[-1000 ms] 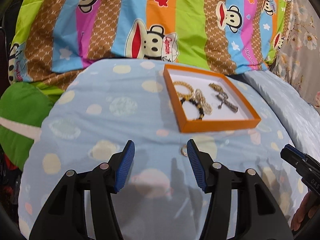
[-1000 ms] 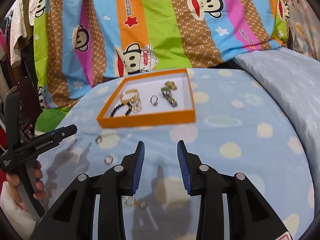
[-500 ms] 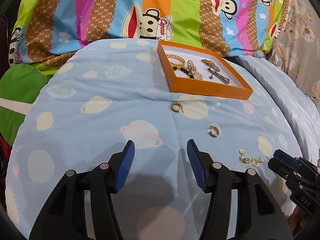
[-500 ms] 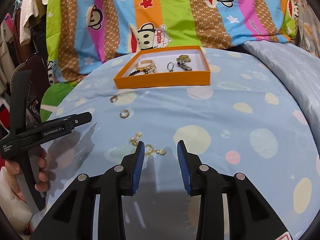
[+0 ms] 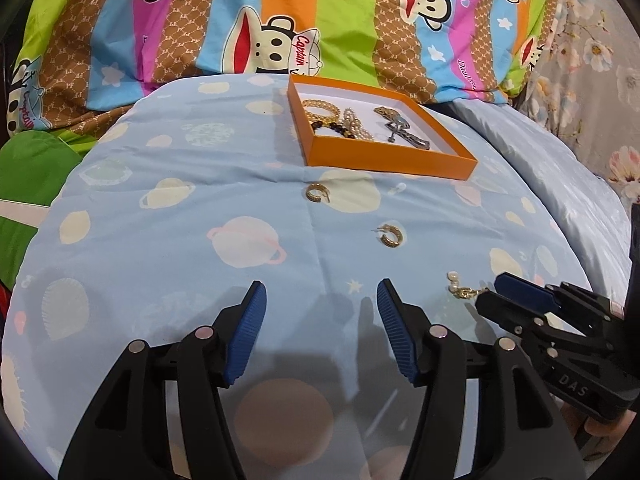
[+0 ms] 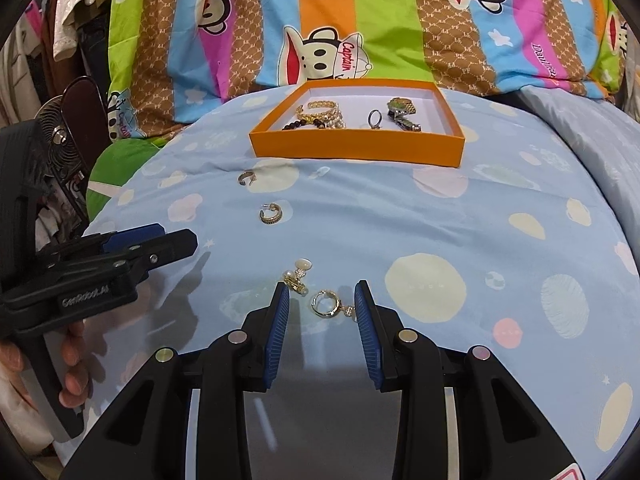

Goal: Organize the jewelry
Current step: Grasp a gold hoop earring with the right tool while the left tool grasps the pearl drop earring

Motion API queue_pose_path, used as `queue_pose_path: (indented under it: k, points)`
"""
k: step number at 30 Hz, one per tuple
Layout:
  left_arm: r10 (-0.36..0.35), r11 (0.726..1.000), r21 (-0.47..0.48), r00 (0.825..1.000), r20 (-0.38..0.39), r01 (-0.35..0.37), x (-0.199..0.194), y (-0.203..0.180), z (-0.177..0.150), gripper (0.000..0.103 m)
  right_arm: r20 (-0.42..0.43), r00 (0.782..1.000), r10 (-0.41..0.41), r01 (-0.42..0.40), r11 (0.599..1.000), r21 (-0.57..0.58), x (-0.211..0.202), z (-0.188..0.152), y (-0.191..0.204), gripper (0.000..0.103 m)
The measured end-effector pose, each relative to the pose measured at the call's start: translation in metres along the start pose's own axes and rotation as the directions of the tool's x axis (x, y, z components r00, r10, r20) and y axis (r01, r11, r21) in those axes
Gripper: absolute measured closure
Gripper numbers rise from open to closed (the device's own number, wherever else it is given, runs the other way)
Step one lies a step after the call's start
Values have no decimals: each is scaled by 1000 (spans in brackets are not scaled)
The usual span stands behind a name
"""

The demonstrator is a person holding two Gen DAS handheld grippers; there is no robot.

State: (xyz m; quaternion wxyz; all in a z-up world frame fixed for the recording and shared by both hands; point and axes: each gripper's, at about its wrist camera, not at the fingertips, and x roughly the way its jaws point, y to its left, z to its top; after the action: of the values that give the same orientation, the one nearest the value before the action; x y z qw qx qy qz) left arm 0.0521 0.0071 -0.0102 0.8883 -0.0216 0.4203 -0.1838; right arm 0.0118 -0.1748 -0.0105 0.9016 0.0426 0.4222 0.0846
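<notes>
Planet-print bedsheet, striped monkey quilt

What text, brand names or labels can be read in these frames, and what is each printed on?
"Captain": on the monkey's cap on the striped quilt.
"GenRobot.AI": on the side of the left gripper, small and hard to make out.
"DAS": on the body of the right gripper; possibly part of a longer word.
Other script on the quilt's stripes is too distorted to read.
Nothing is written on the orange box.

Bright, even indoor light, soft shadows beneath the jaws, sharp focus, dark fisheye-warped corners.
</notes>
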Motion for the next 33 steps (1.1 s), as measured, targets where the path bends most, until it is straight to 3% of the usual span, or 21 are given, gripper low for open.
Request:
queue_pose_path:
  k: [5, 8, 19, 26, 33]
  points:
    - [-12, 1000, 10, 1000, -5, 12, 0, -4, -1, 47, -31, 999, -9, 9, 1000, 3, 6, 0, 0, 71]
    - [-23, 1000, 14, 1000, -12, 23, 1, -7, -2, 47, -32, 999, -31, 31, 999, 14, 5, -1, -3, 89]
    - [-125, 987, 96, 991, -51, 129, 9, -53, -7, 47, 1, 998, -66, 65, 993, 100, -11, -8, -26, 89]
    - [-150, 973, 164, 985, -86, 163, 24, -82, -3, 48, 12, 997, -77, 74, 988, 136, -19, -11, -39, 89]
    - [-159, 971, 167, 983, -97, 174, 34, -86, 2, 69, 19, 998, -68, 64, 985, 159, -19, -11, -44, 89]
